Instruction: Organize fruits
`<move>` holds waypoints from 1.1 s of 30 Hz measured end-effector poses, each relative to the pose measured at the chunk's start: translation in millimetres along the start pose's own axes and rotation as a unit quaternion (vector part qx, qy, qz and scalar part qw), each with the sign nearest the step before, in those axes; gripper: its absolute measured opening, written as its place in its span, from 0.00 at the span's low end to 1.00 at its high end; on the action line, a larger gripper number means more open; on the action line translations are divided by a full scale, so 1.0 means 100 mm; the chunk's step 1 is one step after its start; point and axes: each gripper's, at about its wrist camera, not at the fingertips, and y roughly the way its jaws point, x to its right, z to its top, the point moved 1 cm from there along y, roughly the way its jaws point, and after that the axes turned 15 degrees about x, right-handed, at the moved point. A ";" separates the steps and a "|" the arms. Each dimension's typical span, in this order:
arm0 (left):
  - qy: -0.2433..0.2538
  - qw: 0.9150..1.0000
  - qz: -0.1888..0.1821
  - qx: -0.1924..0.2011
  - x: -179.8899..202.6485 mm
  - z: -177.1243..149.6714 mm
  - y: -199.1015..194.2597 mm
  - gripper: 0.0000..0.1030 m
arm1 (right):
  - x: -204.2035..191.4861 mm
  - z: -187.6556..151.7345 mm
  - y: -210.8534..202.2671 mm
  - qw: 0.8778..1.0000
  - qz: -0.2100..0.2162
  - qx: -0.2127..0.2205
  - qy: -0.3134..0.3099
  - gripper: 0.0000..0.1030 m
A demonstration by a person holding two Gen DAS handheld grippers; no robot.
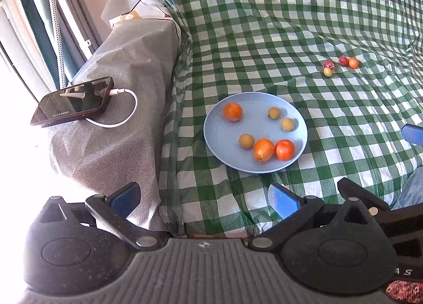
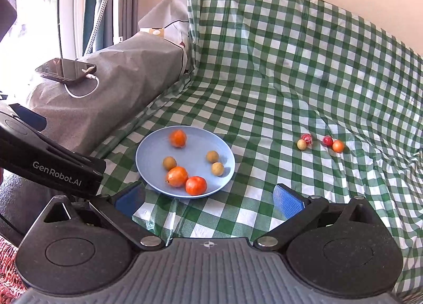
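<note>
A light blue plate [image 1: 232,161] [image 2: 148,150] rests on the green checked cloth and holds three orange fruits [image 1: 263,149] [image 2: 196,185] and three small tan fruits [image 1: 246,141] [image 2: 169,163]. Several small loose fruits, red, tan and orange [image 1: 353,62] [image 2: 338,146], lie on the cloth to the plate's right. My left gripper [image 1: 205,199] hovers open in front of the plate, holding nothing. The right gripper [image 2: 208,198] is also open and empty, just short of the plate's near rim. In the right wrist view the left gripper's black body [image 2: 50,166] shows at the left edge.
A grey covered armrest [image 1: 127,71] [image 2: 119,87] stands left of the plate, carrying a dark phone [image 1: 72,101] [image 2: 66,70] with a white cable. The checked cloth [image 1: 290,26] rises up the backrest behind. A window and curtain are at far left.
</note>
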 end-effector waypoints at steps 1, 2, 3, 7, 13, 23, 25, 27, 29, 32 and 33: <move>0.000 1.000 0.000 0.000 0.00 0.00 0.00 1.00 | -0.01 0.00 0.01 1.000 0.000 0.000 0.001 0.99; 0.001 1.000 0.000 -0.001 0.00 0.00 0.00 1.00 | -0.01 -0.01 0.01 1.000 -0.001 -0.001 0.001 0.99; 0.001 1.000 -0.001 -0.002 0.00 0.00 0.01 1.00 | -0.01 -0.01 0.02 1.000 -0.001 -0.002 0.001 0.99; 0.004 1.000 -0.001 -0.004 0.01 -0.01 0.03 1.00 | 0.00 -0.02 0.05 1.000 -0.001 -0.007 0.004 0.99; 0.009 1.000 -0.002 -0.011 0.02 -0.01 0.09 1.00 | 0.01 -0.04 0.11 1.000 0.000 -0.014 0.009 0.99; 0.017 1.000 -0.001 -0.021 0.07 0.02 0.19 1.00 | 0.09 -0.07 0.20 0.999 -0.006 -0.024 0.028 0.99; 0.020 0.999 0.000 -0.024 0.08 0.02 0.22 1.00 | 0.11 -0.09 0.23 0.999 -0.007 -0.027 0.034 0.99; 0.023 0.999 0.001 -0.028 0.10 0.03 0.25 1.00 | 0.13 -0.10 0.26 0.999 -0.009 -0.031 0.041 0.99; 0.027 0.999 0.001 -0.031 0.13 0.05 0.29 1.00 | 0.17 -0.12 0.29 0.998 -0.011 -0.034 0.049 0.99; 0.034 0.999 0.000 -0.034 0.19 0.12 0.37 1.00 | 0.27 -0.15 0.32 0.997 -0.020 -0.036 0.062 0.99; 0.037 0.999 -0.001 -0.034 0.22 0.16 0.40 1.00 | 0.33 -0.16 0.33 0.997 -0.027 -0.036 0.068 0.99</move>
